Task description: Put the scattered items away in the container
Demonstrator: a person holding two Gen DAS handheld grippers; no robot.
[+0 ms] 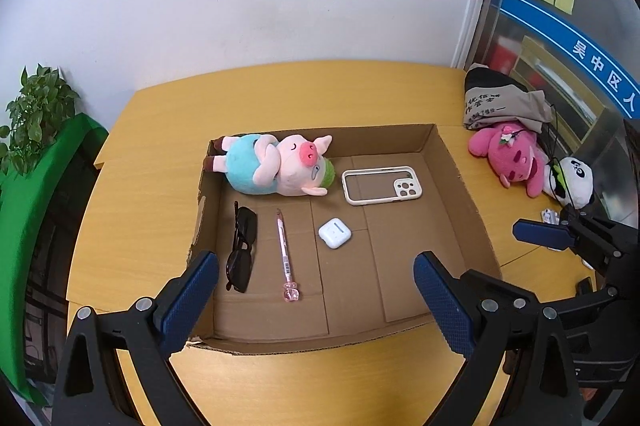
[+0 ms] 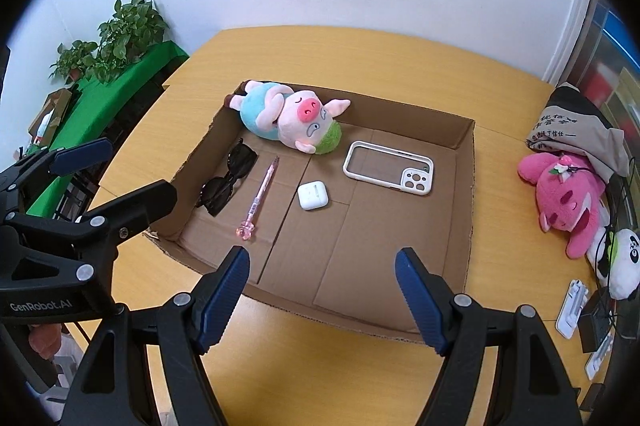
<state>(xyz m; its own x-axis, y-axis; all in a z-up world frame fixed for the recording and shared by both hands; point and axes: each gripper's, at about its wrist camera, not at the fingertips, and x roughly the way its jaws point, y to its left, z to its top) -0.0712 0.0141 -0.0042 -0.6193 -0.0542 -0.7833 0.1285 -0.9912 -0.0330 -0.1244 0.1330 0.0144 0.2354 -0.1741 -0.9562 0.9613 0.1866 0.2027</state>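
Left wrist view: a yellow wooden table [image 1: 360, 93] against a white wall. The left gripper [image 1: 316, 298] hangs tilted down over the cardboard box [image 1: 460, 185], jaws wide and empty. Beyond its fingers lie sunglasses [image 1: 242, 250], pen [image 1: 286, 254], earbud case [image 1: 335, 233], phone case [image 1: 382, 185] and plush pig [image 1: 276, 165].

Right wrist view: the right gripper [image 2: 322, 298] points steeply down above the box's near wall, jaws apart, holding nothing. A pink plush [image 2: 568, 201] lies on the table right of its fingers, outside the box.

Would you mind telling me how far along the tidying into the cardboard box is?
Done: the pig plush, sunglasses, pen, earbud case and phone case lie inside the cardboard box. In hand: nothing; the left claw and right claw are open and empty. Possibly left: the pink plush and panda plush on the table.
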